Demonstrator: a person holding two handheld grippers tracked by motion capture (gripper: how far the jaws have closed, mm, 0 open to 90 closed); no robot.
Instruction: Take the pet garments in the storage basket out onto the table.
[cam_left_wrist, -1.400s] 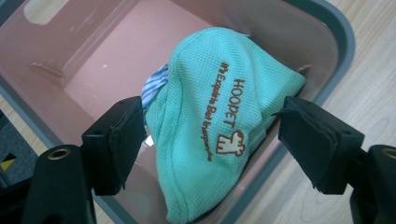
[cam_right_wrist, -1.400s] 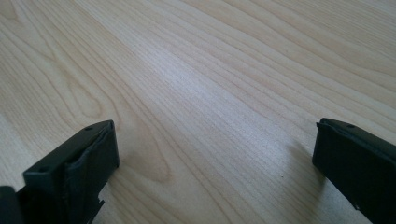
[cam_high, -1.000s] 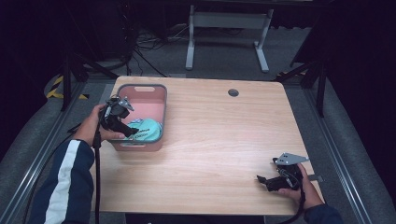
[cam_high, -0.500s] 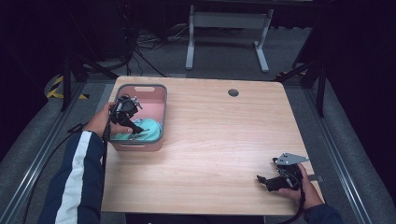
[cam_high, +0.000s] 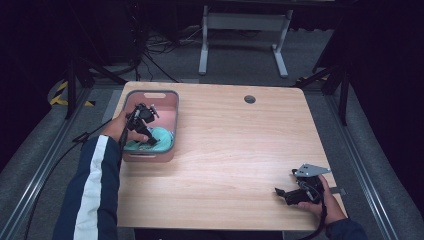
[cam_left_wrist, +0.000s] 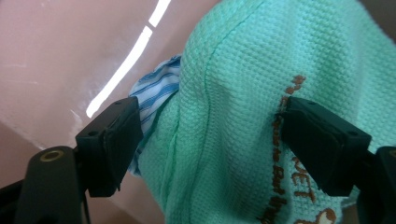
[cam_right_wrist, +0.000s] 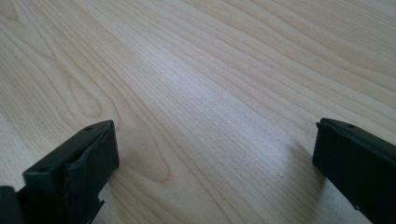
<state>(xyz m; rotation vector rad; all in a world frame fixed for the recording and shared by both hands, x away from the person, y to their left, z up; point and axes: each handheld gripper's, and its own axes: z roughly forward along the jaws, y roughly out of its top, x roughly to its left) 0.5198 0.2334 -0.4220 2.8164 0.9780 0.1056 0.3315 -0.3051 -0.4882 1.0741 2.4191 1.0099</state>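
Pale wood table: left tool, jaws apart, straddles mint cloth in pink bin; closing may also snag the striped cloth. Right tool rests open, empty.

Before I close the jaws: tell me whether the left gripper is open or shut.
Open: the left gripper has its jaws spread either side of the green cloth.

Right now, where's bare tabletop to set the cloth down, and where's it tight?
Free: the broad wood between the pink bin and the right gripper, plus the far strip around the grommet hole. Crowded: inside the bin, where the left gripper, jaws open, straddles the green cloth over a striped cloth.
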